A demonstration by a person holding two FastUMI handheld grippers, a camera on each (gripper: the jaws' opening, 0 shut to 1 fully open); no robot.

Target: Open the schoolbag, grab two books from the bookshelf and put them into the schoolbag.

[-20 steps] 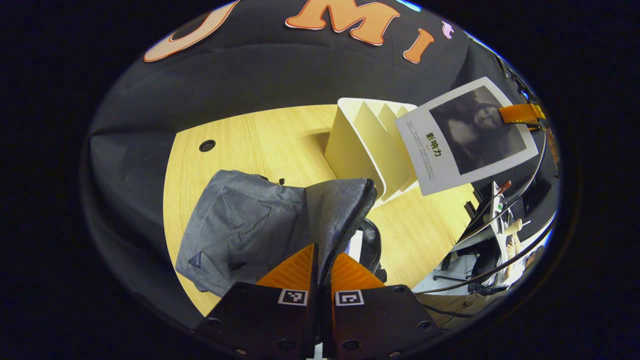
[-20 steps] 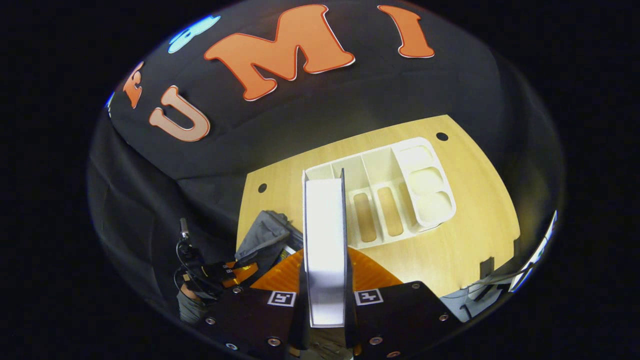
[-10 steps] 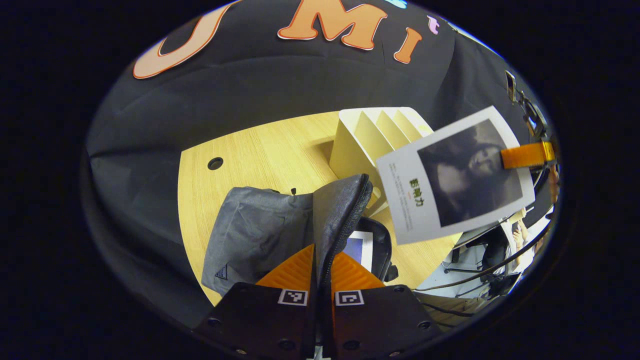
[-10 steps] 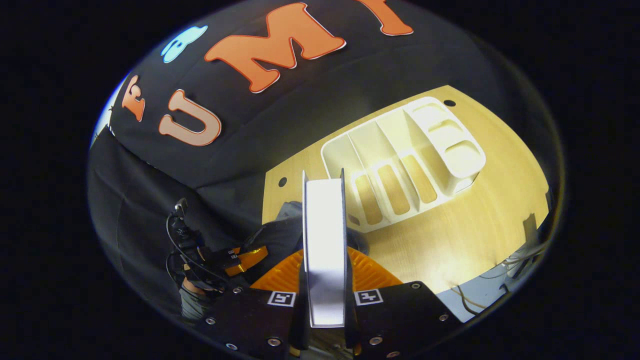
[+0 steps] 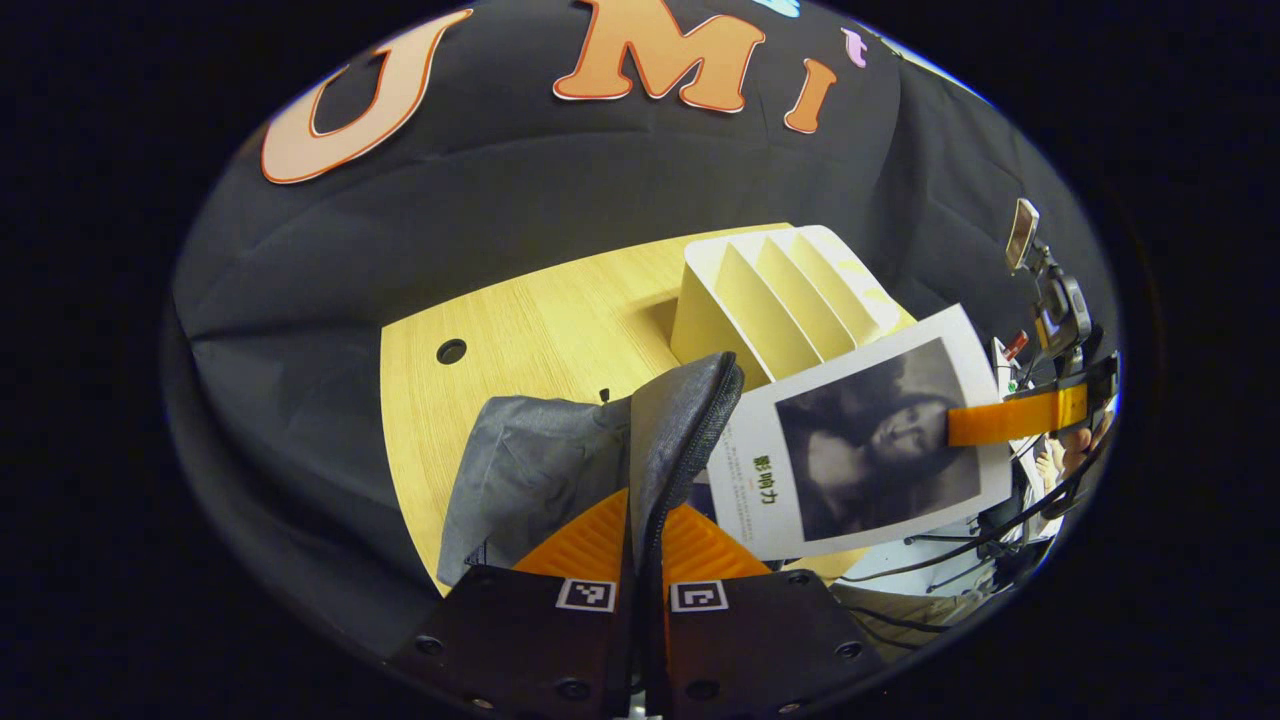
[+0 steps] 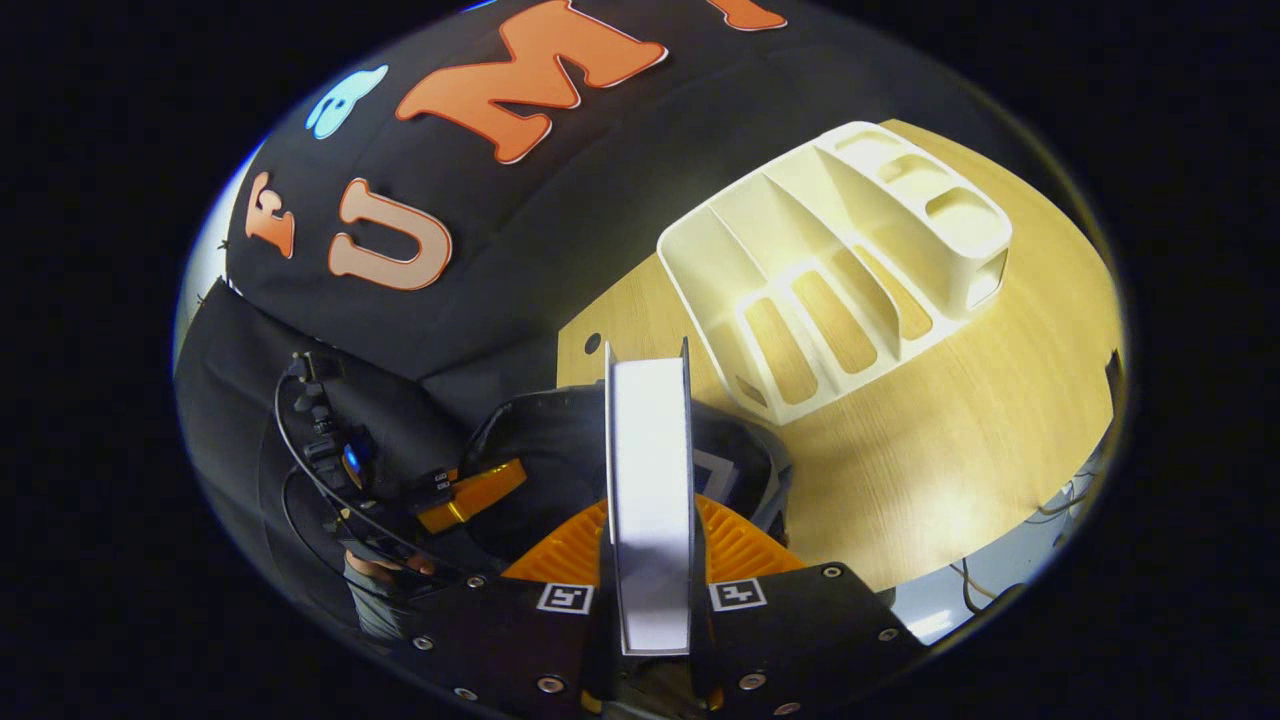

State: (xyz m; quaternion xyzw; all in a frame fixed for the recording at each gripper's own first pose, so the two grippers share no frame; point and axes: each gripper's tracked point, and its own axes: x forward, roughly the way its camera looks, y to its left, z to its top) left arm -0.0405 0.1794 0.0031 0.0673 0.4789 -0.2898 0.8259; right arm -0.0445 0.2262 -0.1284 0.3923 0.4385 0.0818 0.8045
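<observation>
Left gripper (image 5: pixel 642 520) pinches the grey fabric schoolbag (image 5: pixel 560 460) flap's zipper edge; right gripper (image 6: pixel 650 545) clamps a thick white book (image 6: pixel 648 470) above the bag's mouth on the wooden bench (image 6: pixel 950 440).

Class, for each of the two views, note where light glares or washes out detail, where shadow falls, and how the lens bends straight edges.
Right gripper view: the white page edge of the held book is washed out, and glare brightens the cream plastic bookshelf; the grey schoolbag's opening lies in deep shadow. Left gripper view: evenly lit, and the fisheye curves the pale wooden table edge.
</observation>
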